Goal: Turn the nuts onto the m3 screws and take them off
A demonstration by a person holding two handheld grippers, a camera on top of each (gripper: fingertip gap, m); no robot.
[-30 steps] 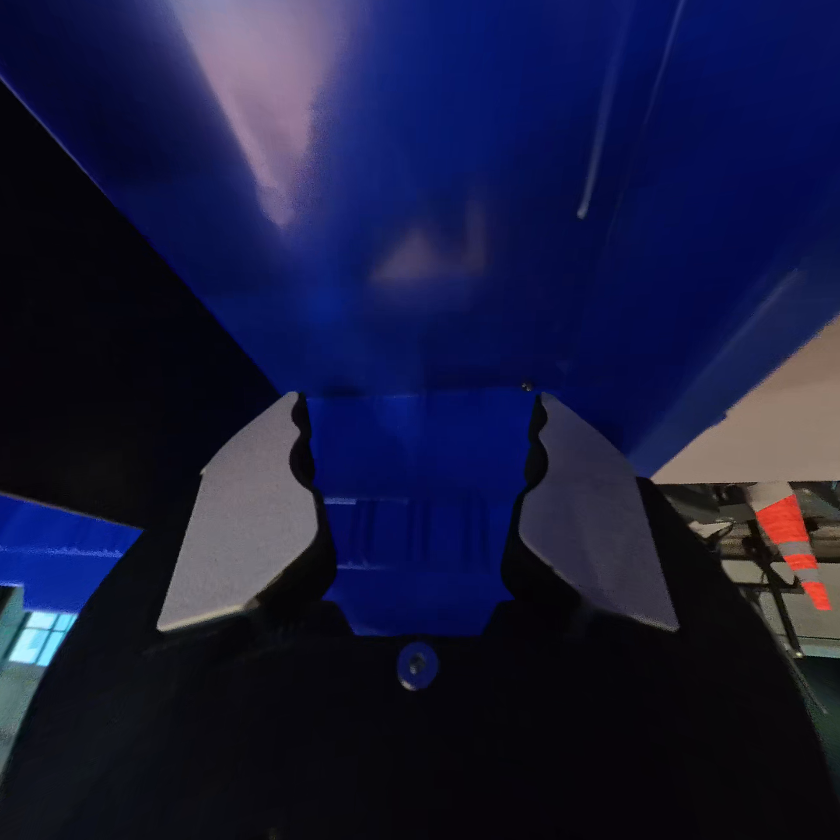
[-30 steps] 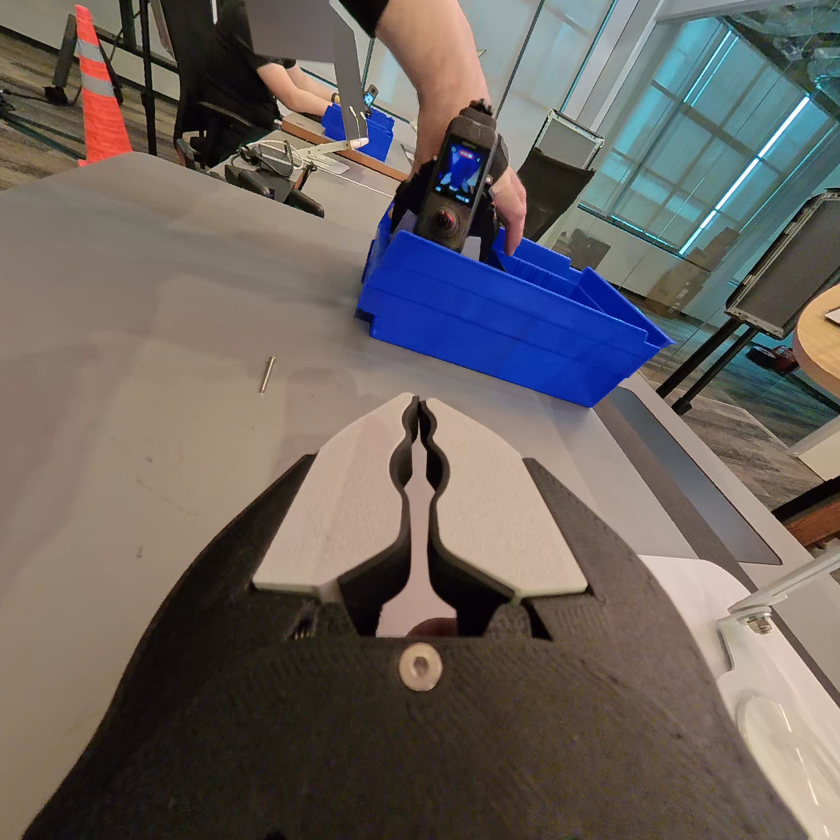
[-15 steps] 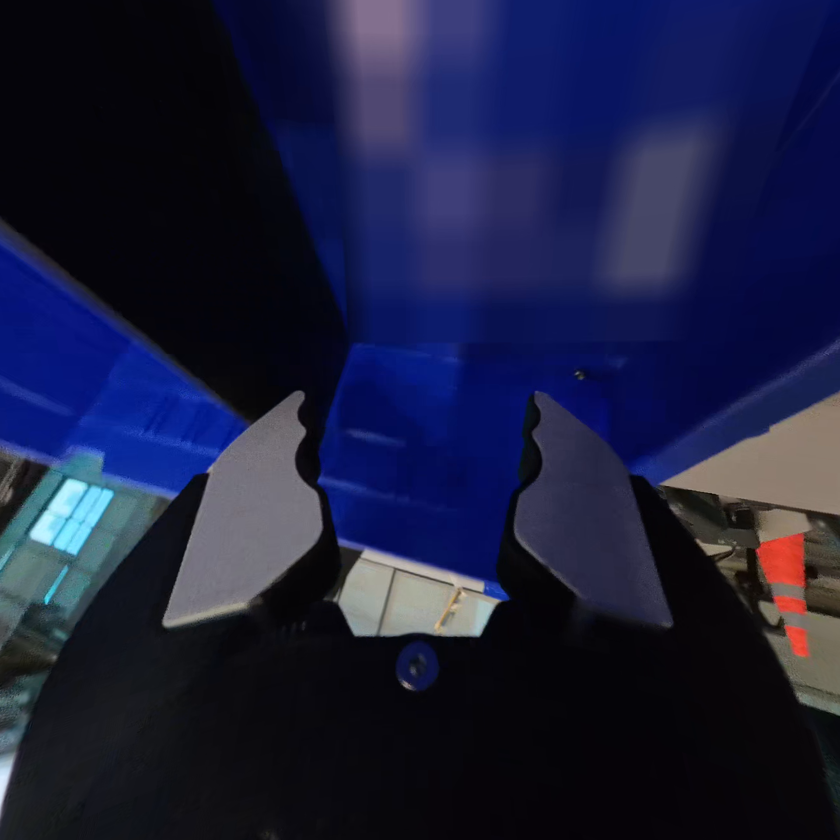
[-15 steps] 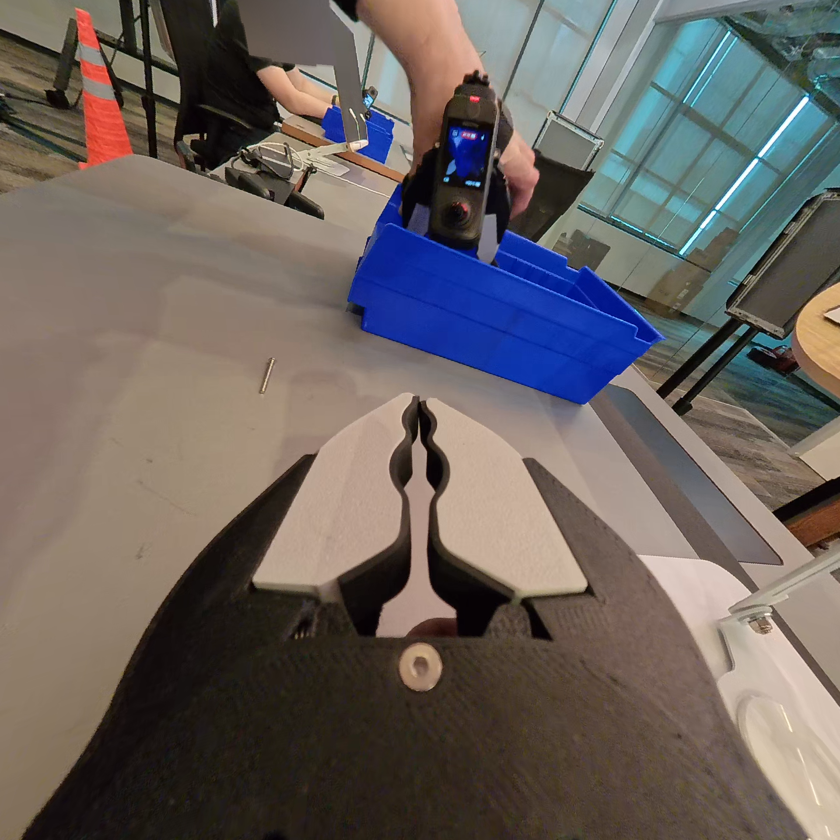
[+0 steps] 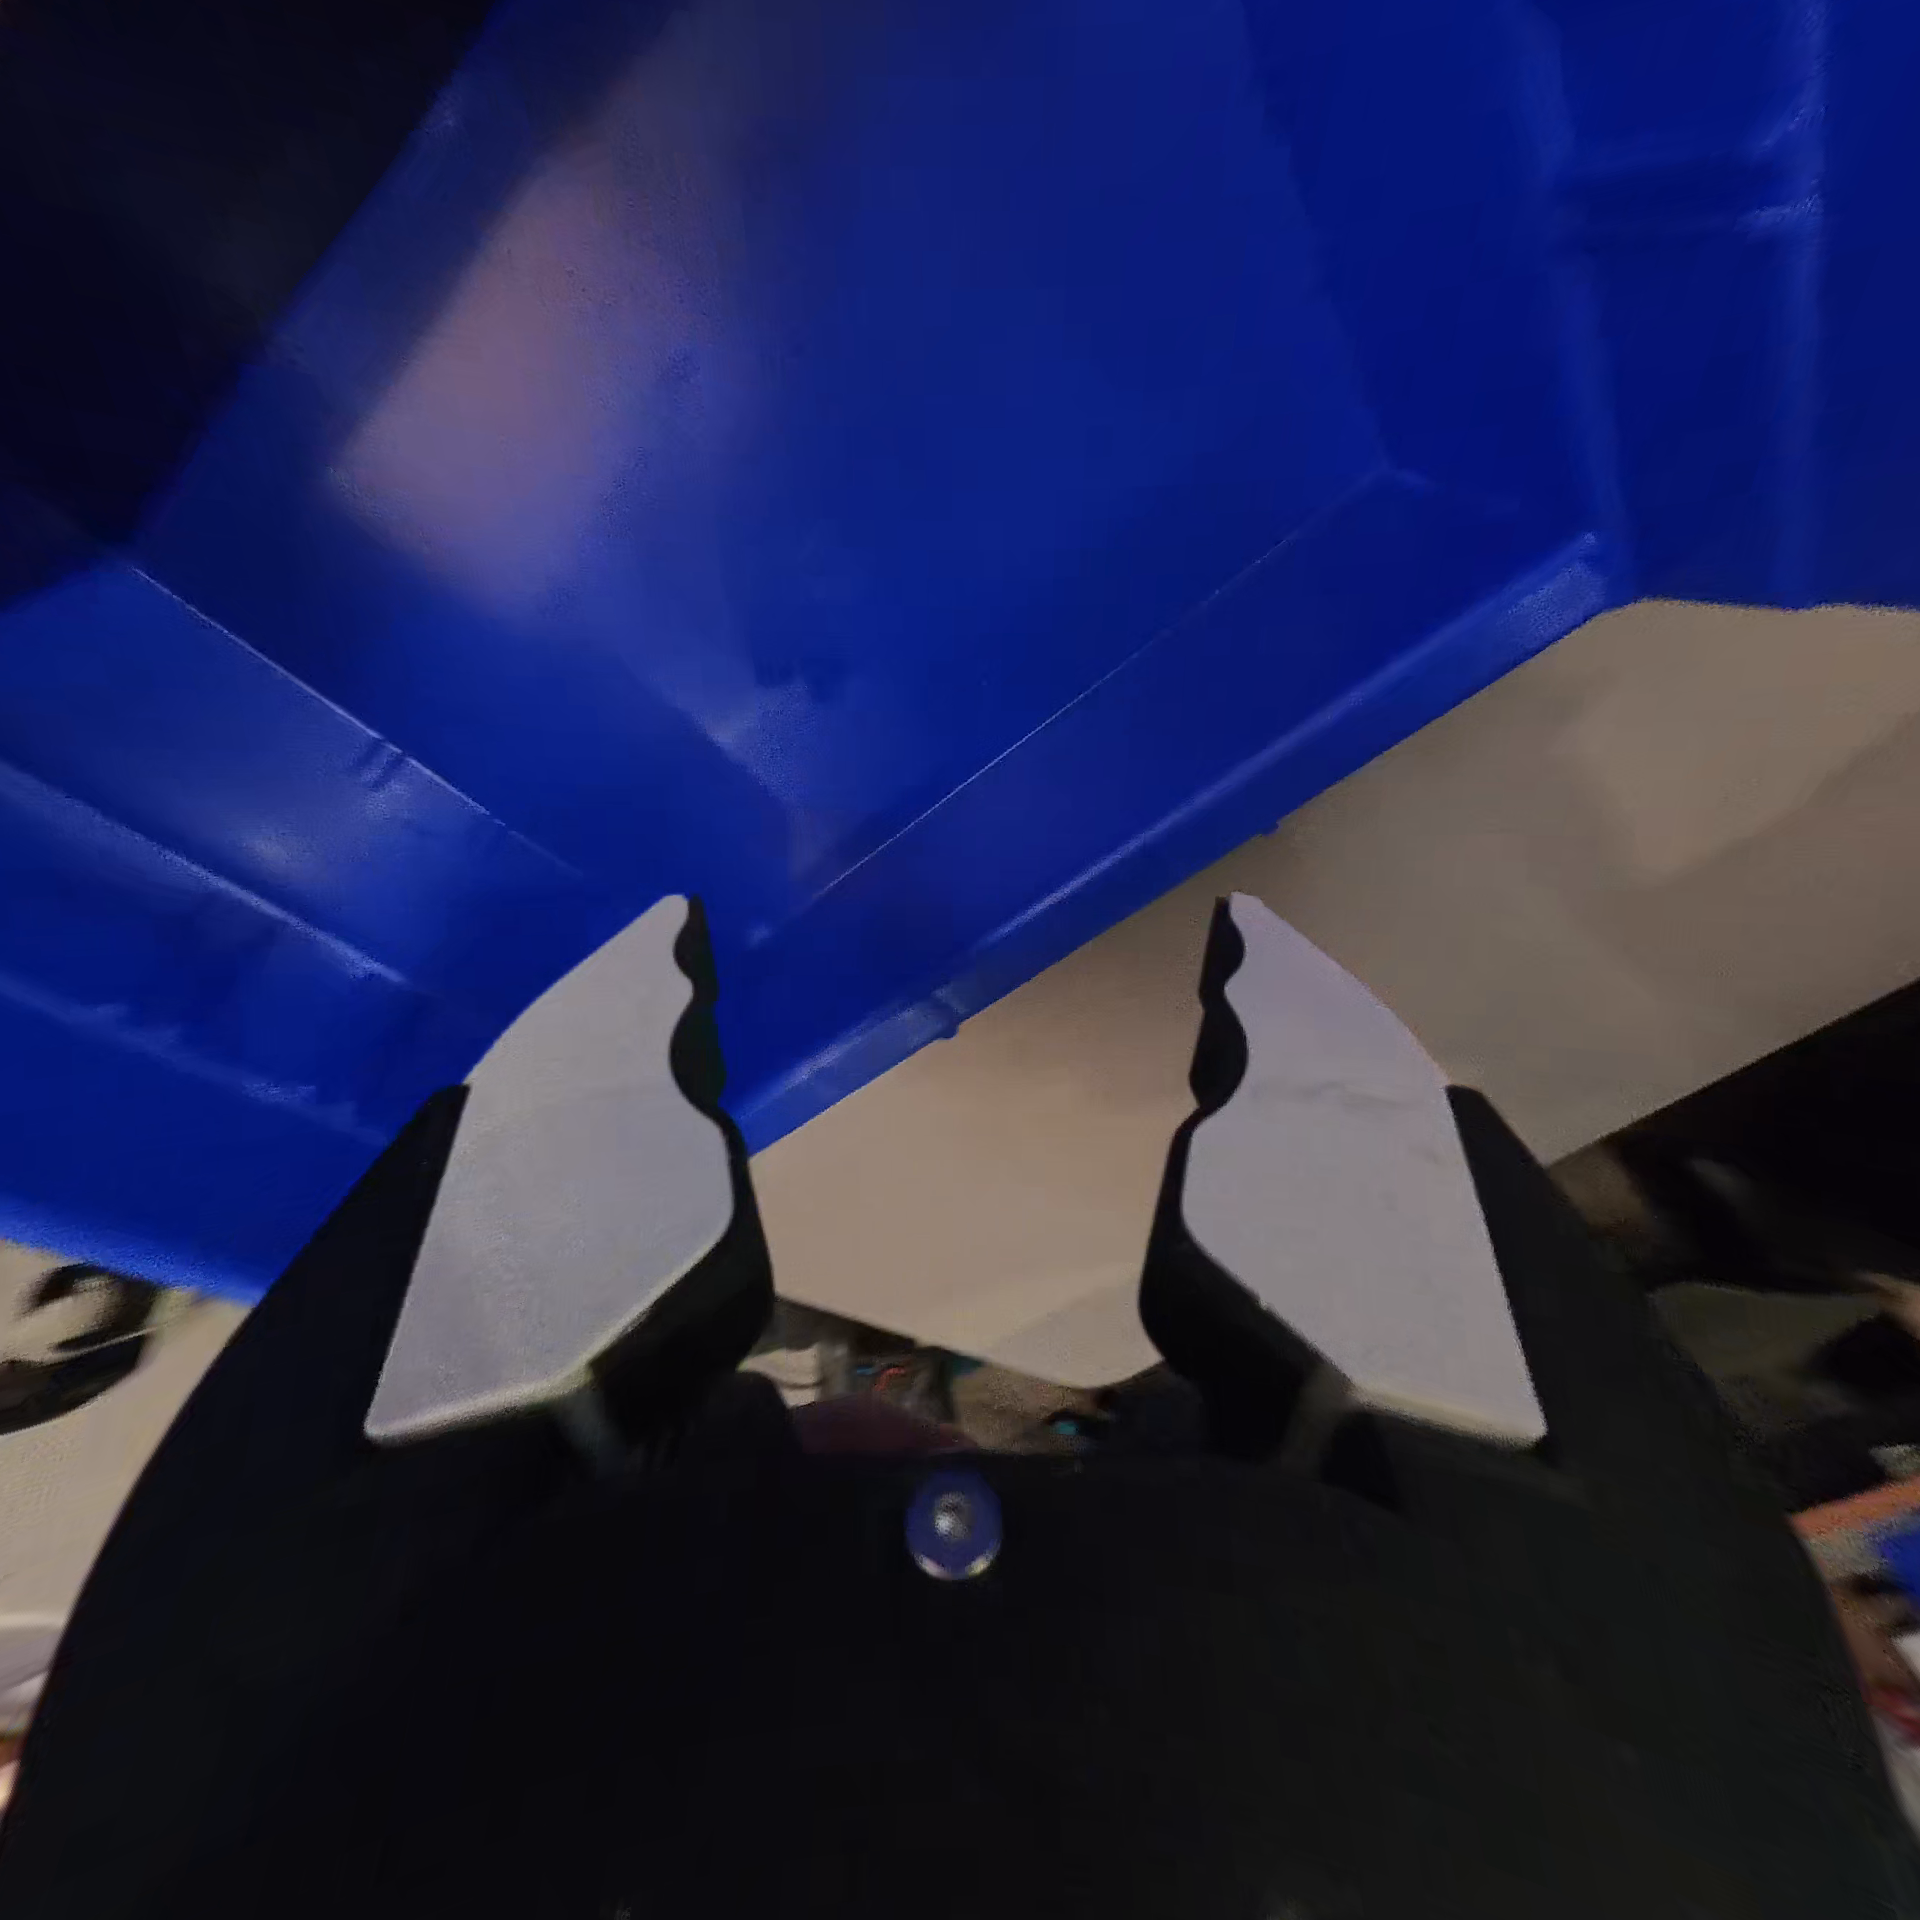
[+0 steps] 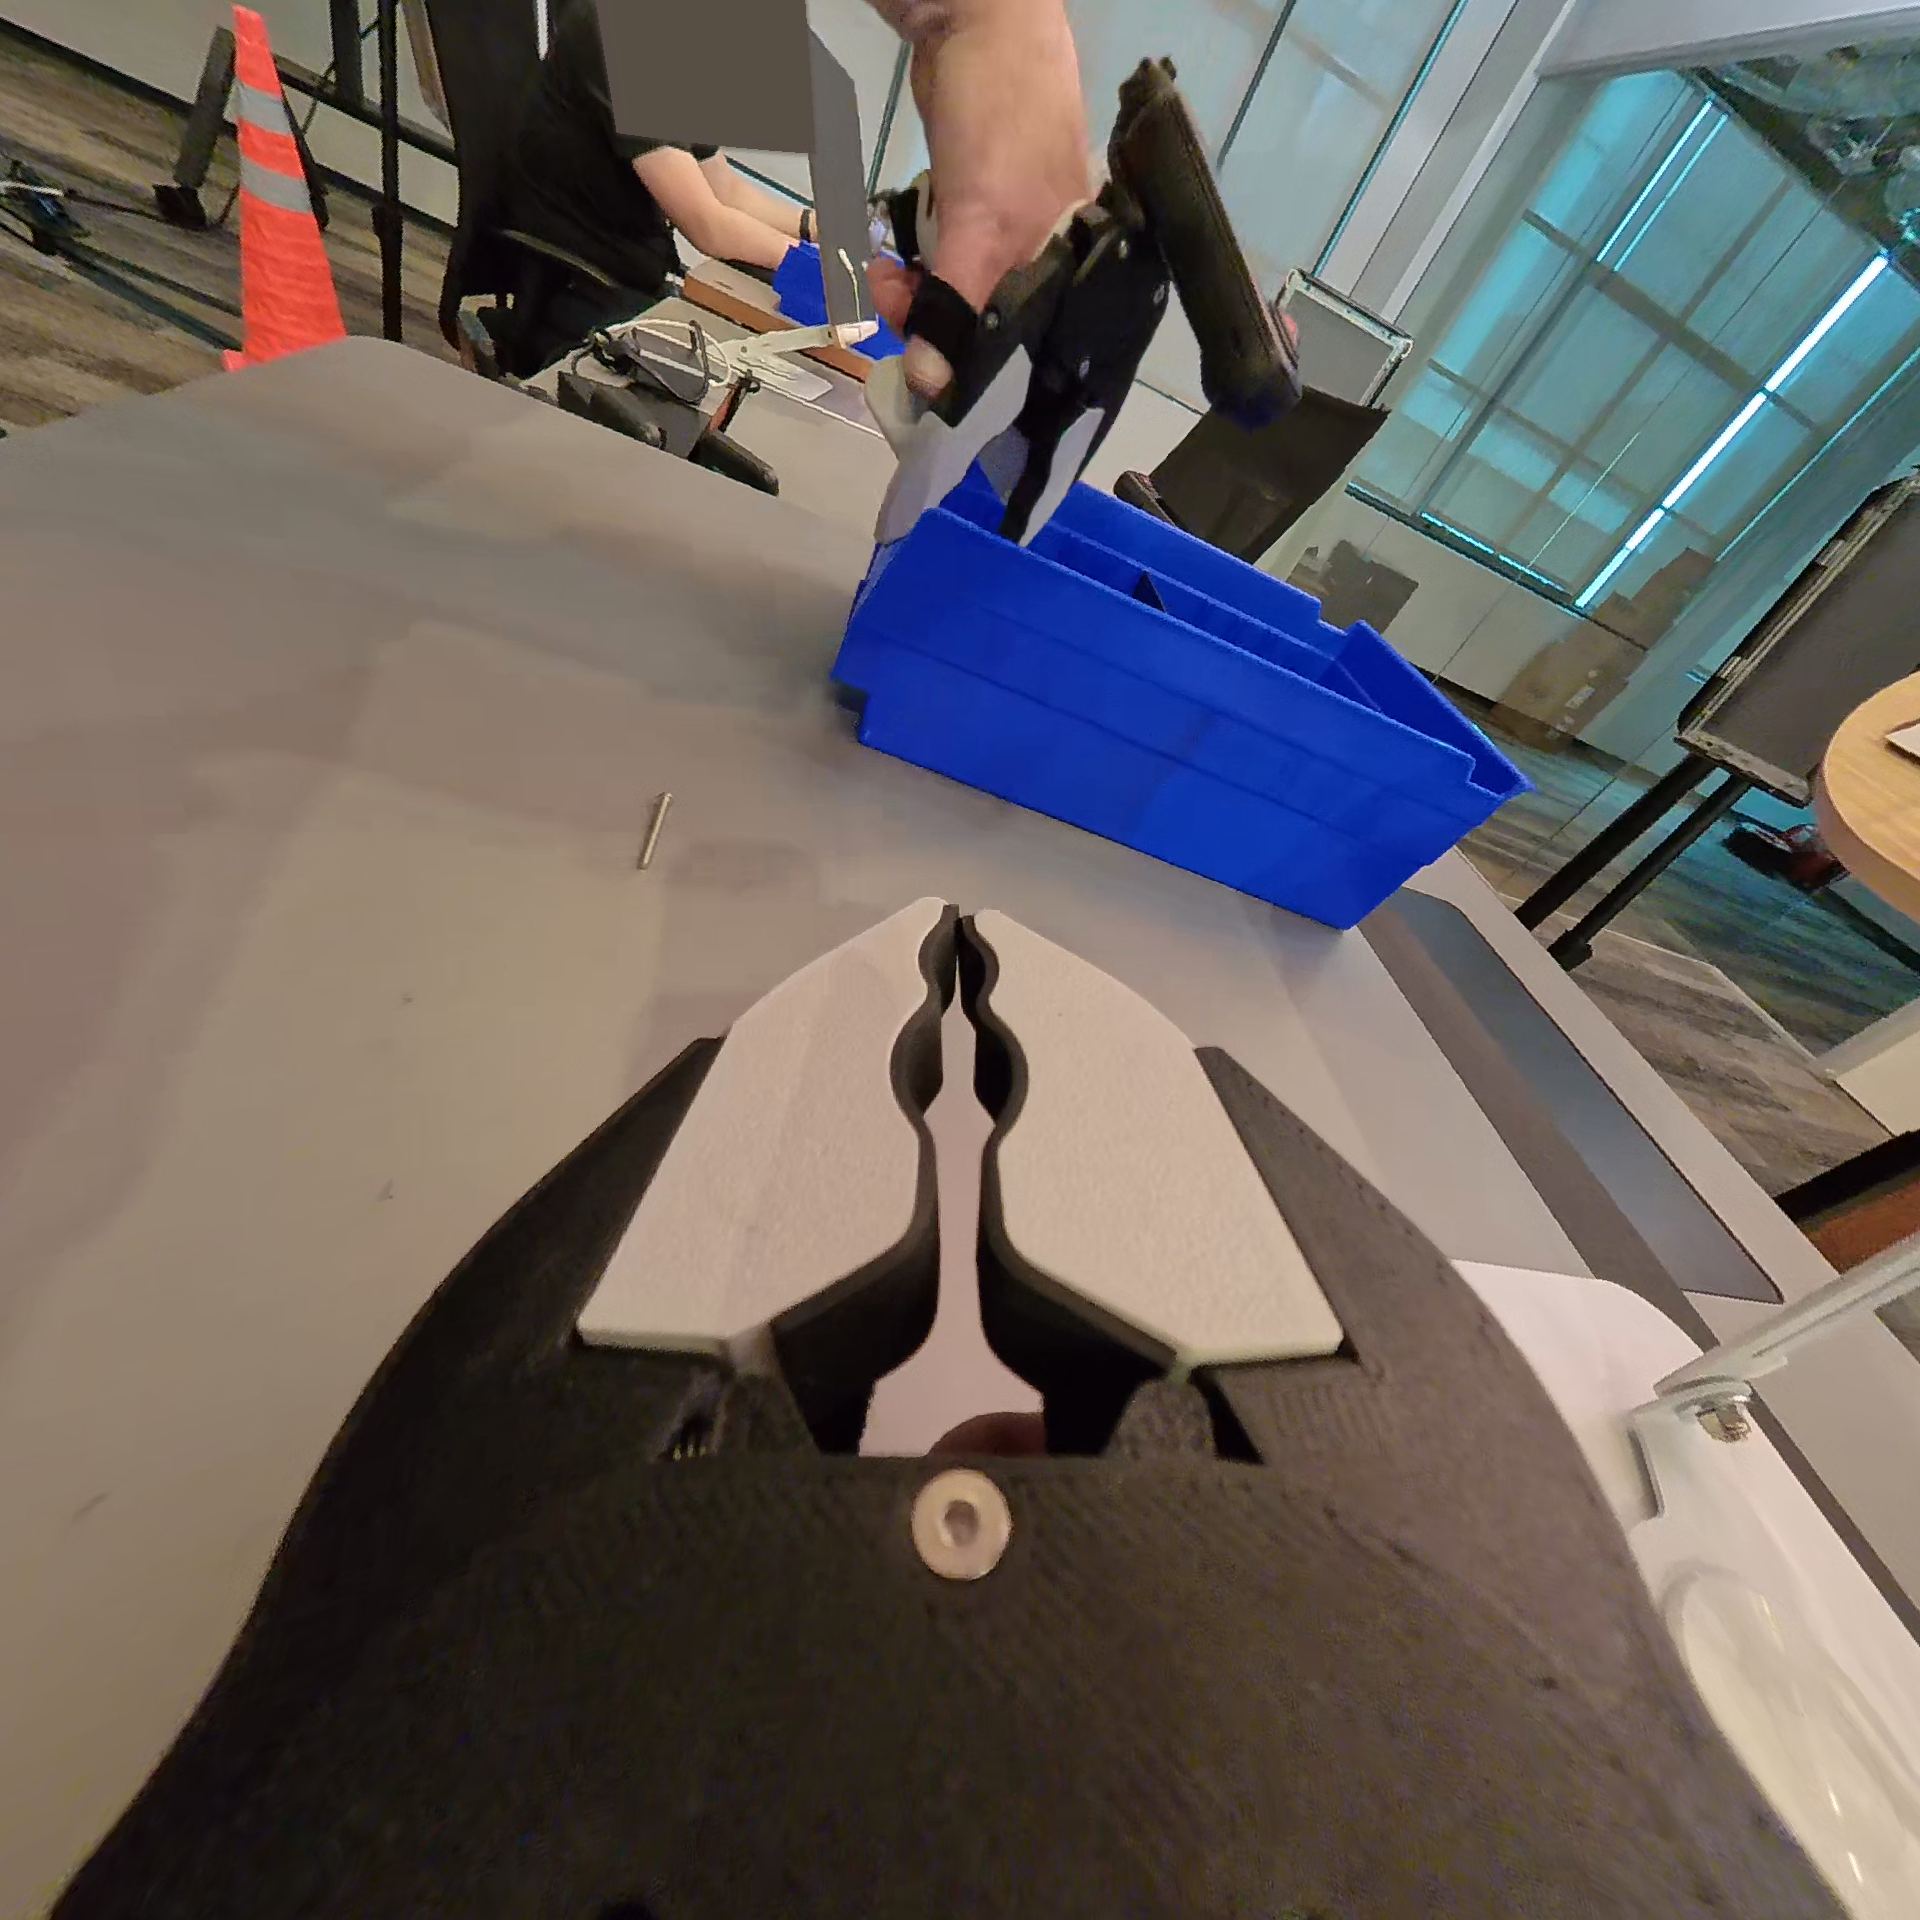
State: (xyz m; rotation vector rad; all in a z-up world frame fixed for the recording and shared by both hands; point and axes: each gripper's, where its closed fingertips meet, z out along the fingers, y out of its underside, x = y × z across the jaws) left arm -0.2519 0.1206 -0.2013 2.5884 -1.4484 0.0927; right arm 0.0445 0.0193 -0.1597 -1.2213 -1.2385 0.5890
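Note:
A small metal screw (image 6: 652, 828) lies alone on the grey table (image 6: 312, 727), ahead and left of my right gripper (image 6: 958, 916). The right gripper is shut and empty, low over the table. A blue bin (image 6: 1164, 717) stands farther back on the right. My left gripper (image 5: 956, 914) is open and empty, close over the bin's blue wall and rim (image 5: 831, 520). In the right wrist view the left gripper (image 6: 966, 499) hangs over the bin's left end, tips at the rim, held by a hand. No nut shows.
An orange cone (image 6: 275, 197) stands on the floor at the back left. A seated person (image 6: 582, 177) works at another table behind. A white fixture (image 6: 1704, 1455) sits at the table's right front corner. The table edge drops off right of the bin. About 30 cm separates my left fingertips from my right.
The left gripper has lifted out of the blue bin and tilted, still open. The bin has shifted slightly. The right gripper has not moved.

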